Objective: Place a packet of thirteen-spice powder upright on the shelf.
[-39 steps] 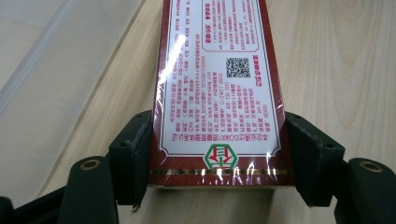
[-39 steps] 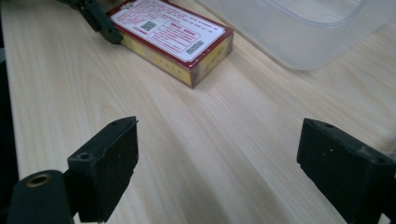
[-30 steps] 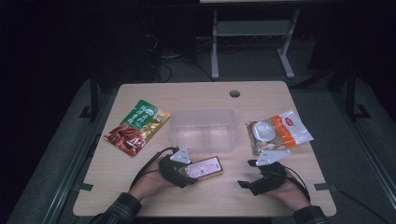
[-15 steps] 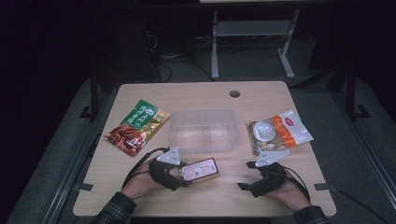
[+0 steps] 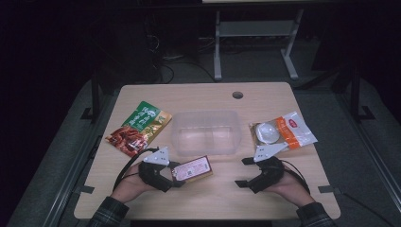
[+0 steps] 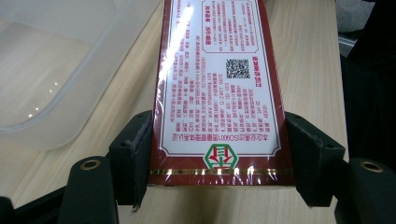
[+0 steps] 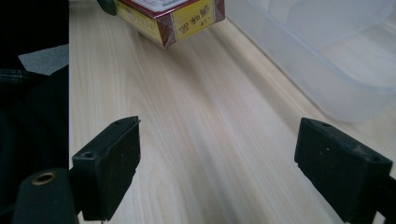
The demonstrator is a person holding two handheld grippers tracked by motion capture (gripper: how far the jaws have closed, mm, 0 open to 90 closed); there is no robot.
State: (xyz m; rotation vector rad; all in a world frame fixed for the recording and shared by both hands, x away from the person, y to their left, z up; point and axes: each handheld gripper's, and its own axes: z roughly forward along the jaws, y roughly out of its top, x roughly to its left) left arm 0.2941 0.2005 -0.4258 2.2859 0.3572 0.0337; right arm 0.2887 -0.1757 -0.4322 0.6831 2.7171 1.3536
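Observation:
A flat red box with a white printed label [image 5: 195,168] is held near the table's front edge, just before the clear plastic container [image 5: 205,132]. My left gripper [image 5: 176,171] is shut on it. In the left gripper view the two black pads [image 6: 133,149] press the box [image 6: 219,93] on both long sides at its near end. My right gripper [image 5: 243,172] rests at the front right, open, with bare wood between its jaws. In the right gripper view that gripper [image 7: 219,163] faces the box's end [image 7: 177,16] and the container's wall [image 7: 336,56].
A green and red snack pouch [image 5: 139,127] lies left of the container. A white and orange packet [image 5: 283,132] lies to its right. A round cable hole [image 5: 238,94] sits near the wooden table's far edge [image 5: 203,86]. Dark floor and a metal frame lie beyond.
My left gripper has drawn leftward and slightly up with the red box still in it. The right gripper has stayed in place.

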